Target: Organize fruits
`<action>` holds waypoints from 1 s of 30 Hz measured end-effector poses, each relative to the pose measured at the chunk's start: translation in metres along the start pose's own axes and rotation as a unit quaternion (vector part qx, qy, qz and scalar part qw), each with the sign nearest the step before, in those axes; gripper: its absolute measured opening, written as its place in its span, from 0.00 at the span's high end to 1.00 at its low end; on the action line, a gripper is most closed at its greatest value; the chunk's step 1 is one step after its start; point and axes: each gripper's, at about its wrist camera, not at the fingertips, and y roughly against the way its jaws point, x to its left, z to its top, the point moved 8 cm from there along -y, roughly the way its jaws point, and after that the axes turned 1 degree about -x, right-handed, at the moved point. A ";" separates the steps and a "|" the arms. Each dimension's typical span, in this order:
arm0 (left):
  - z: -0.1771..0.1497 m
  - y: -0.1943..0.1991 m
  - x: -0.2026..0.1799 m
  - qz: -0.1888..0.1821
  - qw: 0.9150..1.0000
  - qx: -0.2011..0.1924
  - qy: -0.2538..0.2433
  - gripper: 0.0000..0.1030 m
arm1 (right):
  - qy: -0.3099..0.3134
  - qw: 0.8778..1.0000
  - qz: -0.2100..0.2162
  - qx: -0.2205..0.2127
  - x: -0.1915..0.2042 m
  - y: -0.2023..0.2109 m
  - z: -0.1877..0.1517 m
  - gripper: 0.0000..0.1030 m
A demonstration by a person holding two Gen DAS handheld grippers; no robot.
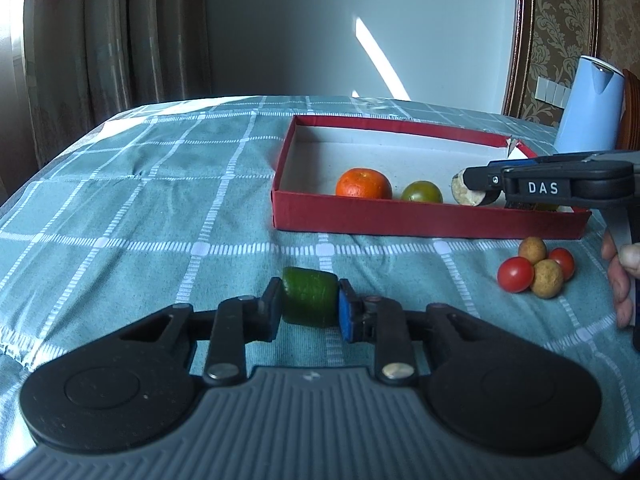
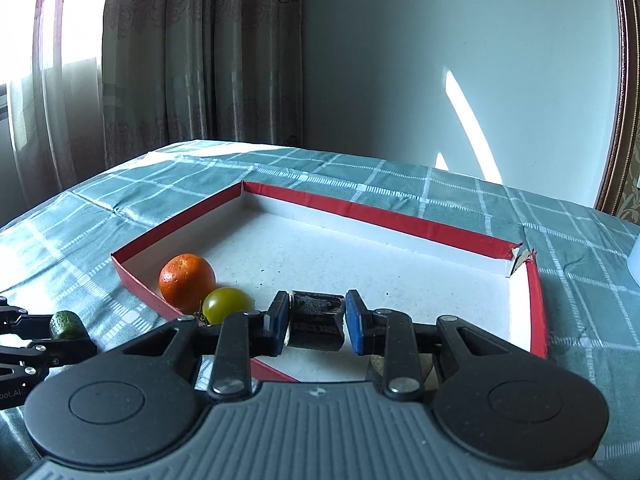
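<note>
Already the orange and green tomato lay in the red box. The right claw clenched a dark chunk over it, the left claw gripped a green piece above the surface, and four small fruits waited outside.

My left wrist camera sits low behind my left claw, close above the surface, looking forward across it toward the pale wall, with the red box ahead and to the right. My right wrist camera sits just behind my right claw, nearer the box and looking down into it from its near edge, toward the same wall and curtains. Both views share the box, the orange and the green fruit. Each camera also catches the other claw at its frame edge.
</note>
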 end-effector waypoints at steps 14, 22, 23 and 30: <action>0.000 -0.001 0.001 -0.002 1.000 0.001 0.003 0.75 | -0.067 0.997 -0.019 -0.034 -0.028 0.057 -0.010 0.71; -0.001 -0.001 0.001 -0.002 1.000 0.001 0.005 0.74 | -0.102 0.993 -0.058 0.008 -0.054 0.100 -0.059 0.71; -0.001 -0.001 0.002 -0.002 1.000 0.001 0.006 0.74 | -0.099 0.993 -0.059 0.012 -0.053 0.101 -0.064 0.71; -0.002 -0.001 0.002 0.001 1.000 0.001 0.003 0.74 | -0.085 0.996 -0.031 0.015 -0.041 0.100 -0.077 0.71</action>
